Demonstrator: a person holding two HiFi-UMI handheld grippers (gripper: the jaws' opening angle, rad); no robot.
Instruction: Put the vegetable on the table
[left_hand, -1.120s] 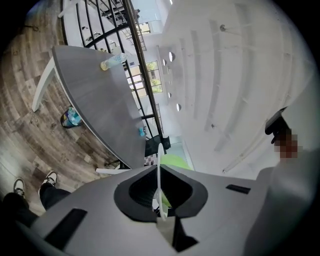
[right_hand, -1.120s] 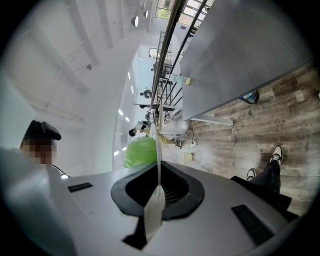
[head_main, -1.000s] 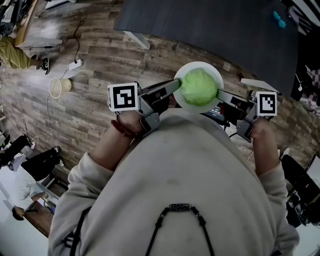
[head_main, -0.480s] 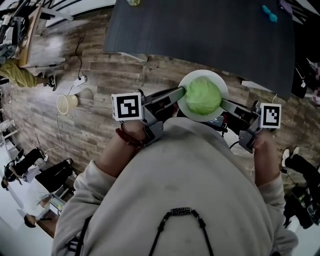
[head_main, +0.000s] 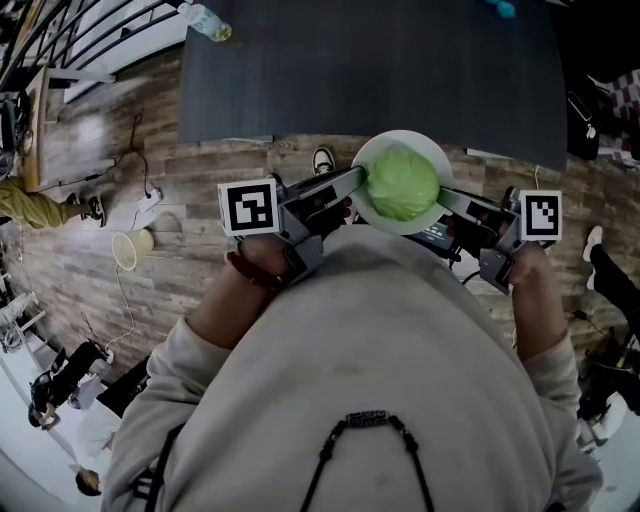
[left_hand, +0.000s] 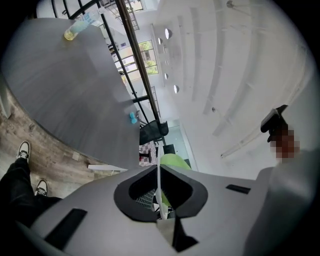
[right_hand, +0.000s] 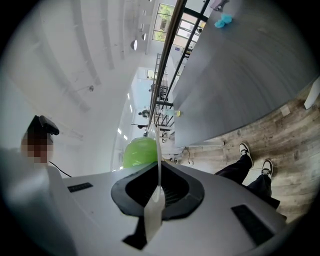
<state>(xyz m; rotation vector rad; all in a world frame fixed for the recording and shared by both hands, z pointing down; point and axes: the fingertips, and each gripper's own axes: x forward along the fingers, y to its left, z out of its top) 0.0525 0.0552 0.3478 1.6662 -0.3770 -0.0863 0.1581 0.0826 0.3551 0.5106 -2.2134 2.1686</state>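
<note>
Head view: plate (head_main: 433, 150) with cabbage (head_main: 402, 183) now nearer the dark table (head_main: 370, 70).

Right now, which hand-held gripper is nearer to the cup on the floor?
Left. The left hand-held gripper grips the plate rim on the side toward the cup; the right hand-held gripper grips the opposite rim, farther away.

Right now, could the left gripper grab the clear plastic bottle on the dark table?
Probably not: the left gripper is shut on the white plate carrying the green cabbage, and the bottle sits at the dark table's far corner.
</note>
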